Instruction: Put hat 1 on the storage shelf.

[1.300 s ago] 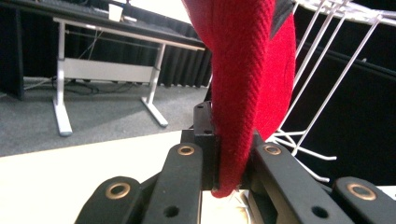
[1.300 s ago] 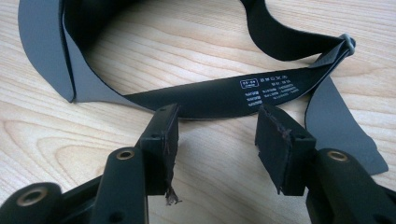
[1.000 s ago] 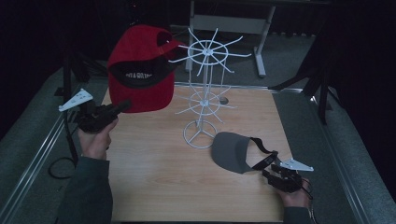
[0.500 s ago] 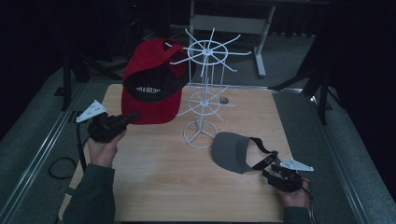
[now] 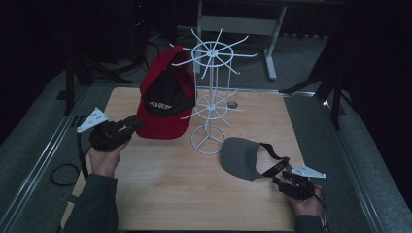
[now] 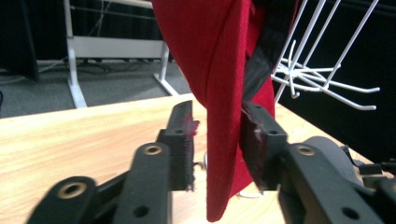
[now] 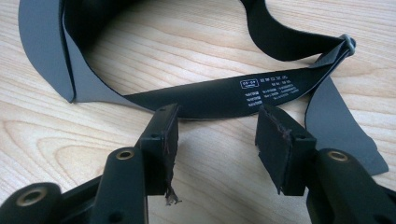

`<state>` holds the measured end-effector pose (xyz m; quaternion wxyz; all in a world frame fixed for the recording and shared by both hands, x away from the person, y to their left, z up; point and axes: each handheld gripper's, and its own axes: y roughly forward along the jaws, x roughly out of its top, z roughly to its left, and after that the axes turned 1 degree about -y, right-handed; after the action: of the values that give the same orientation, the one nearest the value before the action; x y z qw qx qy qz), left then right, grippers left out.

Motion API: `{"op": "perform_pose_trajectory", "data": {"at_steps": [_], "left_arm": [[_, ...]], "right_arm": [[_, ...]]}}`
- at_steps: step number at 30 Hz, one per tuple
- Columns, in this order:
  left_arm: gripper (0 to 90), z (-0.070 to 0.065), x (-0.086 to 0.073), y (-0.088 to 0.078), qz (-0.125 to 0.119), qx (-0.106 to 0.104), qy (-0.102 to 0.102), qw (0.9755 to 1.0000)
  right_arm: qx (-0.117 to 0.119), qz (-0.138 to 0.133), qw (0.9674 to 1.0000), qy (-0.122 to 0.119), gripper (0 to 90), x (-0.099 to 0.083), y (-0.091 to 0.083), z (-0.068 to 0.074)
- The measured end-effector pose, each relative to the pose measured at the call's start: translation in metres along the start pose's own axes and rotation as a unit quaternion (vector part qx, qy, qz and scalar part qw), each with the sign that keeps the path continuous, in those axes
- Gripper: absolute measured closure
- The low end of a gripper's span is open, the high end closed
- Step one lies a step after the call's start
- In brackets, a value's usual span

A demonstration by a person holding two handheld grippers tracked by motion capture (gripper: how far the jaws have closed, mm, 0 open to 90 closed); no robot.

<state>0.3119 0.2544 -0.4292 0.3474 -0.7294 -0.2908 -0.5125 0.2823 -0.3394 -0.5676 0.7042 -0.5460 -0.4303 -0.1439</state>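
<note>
A red cap (image 5: 165,104) hangs from an upper arm of the white wire rack (image 5: 210,97) at the middle of the wooden table (image 5: 170,194). My left gripper (image 5: 135,124) sits at the cap's lower left edge. Its jaws have just been opening. In the left gripper view the red cap's brim (image 6: 224,93) hangs between the parted pads of the left gripper (image 6: 217,135), with a gap on the left side. A grey cap (image 5: 240,158) lies on the table right of the rack's base. My right gripper (image 5: 282,177) stands open just short of its black strap (image 7: 261,88).
A small dark round object (image 5: 232,104) lies on the table behind the rack. A grey desk frame (image 5: 272,29) stands beyond the far edge. A coiled cable (image 5: 63,174) lies on the floor left of the table.
The red cap moved right and down from beside the rack onto its arm. My left gripper sank with it and opened its jaws. The right gripper and grey cap stayed put.
</note>
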Motion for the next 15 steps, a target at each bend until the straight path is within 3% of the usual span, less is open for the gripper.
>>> {"op": "perform_pose_trajectory", "data": {"at_steps": [15], "left_arm": [[56.2, 0.0018, -0.0061, 0.0005, 0.000, 0.016, 0.001, 0.9999]], "right_arm": [[0.000, 0.000, 1.0000, 0.000, 48.9, 0.0001, 0.0000, -0.0001]]}}
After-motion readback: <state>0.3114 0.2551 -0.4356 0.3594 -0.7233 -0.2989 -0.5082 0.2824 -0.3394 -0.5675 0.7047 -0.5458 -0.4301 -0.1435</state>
